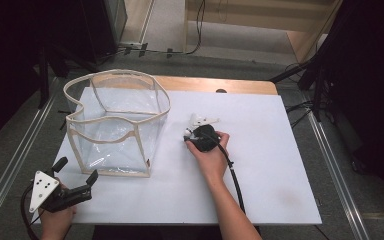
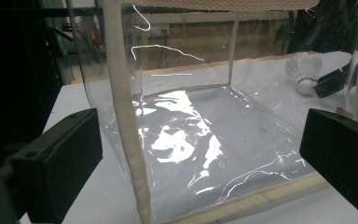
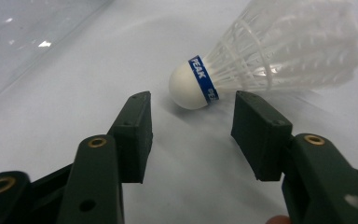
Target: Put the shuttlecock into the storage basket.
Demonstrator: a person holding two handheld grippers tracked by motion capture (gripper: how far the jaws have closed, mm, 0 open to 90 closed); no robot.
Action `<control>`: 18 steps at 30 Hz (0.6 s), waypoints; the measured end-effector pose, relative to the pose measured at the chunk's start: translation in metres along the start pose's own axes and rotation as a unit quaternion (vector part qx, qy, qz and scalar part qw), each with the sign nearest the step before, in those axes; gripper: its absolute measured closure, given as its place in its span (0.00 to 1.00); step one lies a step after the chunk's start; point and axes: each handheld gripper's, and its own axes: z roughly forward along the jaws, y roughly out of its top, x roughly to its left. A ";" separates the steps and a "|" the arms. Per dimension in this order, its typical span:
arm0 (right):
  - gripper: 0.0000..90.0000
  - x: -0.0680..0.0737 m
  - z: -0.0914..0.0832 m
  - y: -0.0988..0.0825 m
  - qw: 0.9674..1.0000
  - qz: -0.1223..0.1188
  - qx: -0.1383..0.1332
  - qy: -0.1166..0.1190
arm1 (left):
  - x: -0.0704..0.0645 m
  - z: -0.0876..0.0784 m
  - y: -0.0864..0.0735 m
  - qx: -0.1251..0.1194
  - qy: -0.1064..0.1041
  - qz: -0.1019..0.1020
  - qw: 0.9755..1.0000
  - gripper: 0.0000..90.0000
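A white feather shuttlecock (image 1: 203,120) (image 3: 261,56) with a blue band on its cork lies on its side on the white table (image 1: 260,165). My right gripper (image 1: 194,134) (image 3: 191,107) is open just short of it. The cork sits a little beyond the two tips and neither pad touches it. A clear plastic bag with beige trim (image 1: 115,120) (image 2: 186,135) stands open-topped at the left. My left gripper (image 1: 77,170) (image 2: 200,140) is open near the front left corner, facing the bag's near wall with nothing between its jaws. Through the bag, the left gripper view shows the shuttlecock (image 2: 305,70).
A black cable (image 1: 234,177) trails from the right gripper toward the front edge. A wooden strip (image 1: 220,85) runs along the back of the table. Metal rails (image 1: 337,175) and grey floor flank it, and dark stands rise at the far right.
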 end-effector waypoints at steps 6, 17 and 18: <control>0.45 0.004 0.010 0.007 1.000 0.003 0.006 -0.005 | 0.000 0.000 0.000 0.000 -0.001 0.000 1.000 0.00; 0.45 0.016 0.022 0.020 1.000 0.000 0.007 -0.007 | 0.000 0.000 0.000 -0.001 -0.001 -0.001 1.000 0.00; 0.45 0.016 0.023 0.021 1.000 -0.001 0.007 -0.010 | 0.000 0.000 0.000 -0.001 -0.001 -0.001 1.000 0.00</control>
